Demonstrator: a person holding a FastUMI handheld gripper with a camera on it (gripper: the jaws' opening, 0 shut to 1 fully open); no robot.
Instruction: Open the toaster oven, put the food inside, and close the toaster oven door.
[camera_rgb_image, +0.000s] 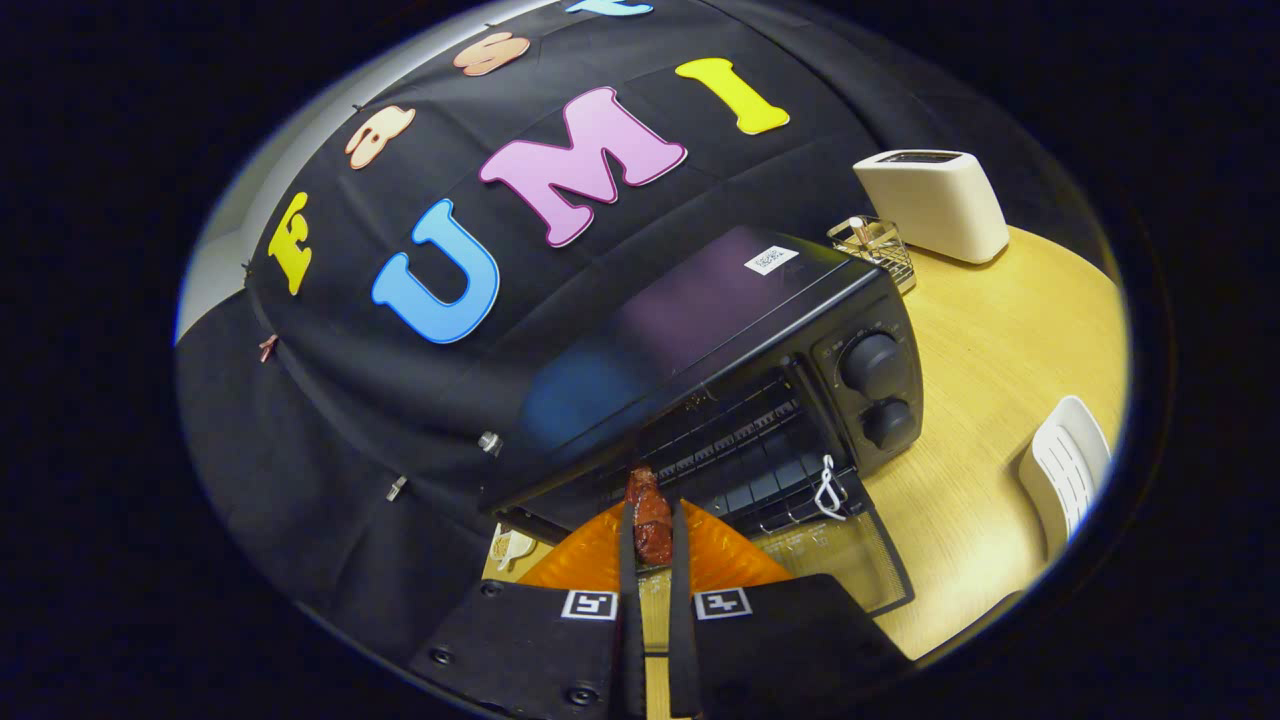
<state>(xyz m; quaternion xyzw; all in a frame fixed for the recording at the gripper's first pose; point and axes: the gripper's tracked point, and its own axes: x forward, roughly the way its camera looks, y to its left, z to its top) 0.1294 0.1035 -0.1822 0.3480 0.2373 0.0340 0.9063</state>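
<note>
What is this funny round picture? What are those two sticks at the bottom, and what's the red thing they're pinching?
The picture comes from a camera riding on a hand-held grabber that a person carries. The lens bends everything, so the view looks round and tilted.

The two sticks are the fingers of the gripper. They press on both sides of a reddish-brown piece of food, holding it up.

Just beyond the fingers is a black toaster oven with its glass door folded down and open. You can see the wire rack inside. The food's tip is right at the opening, so it looks ready to go in.

Everything stands on a wooden table. Farther back are a white toaster and a small wire basket. Beside the oven lies something white with slats; I cannot tell what it is.
</note>
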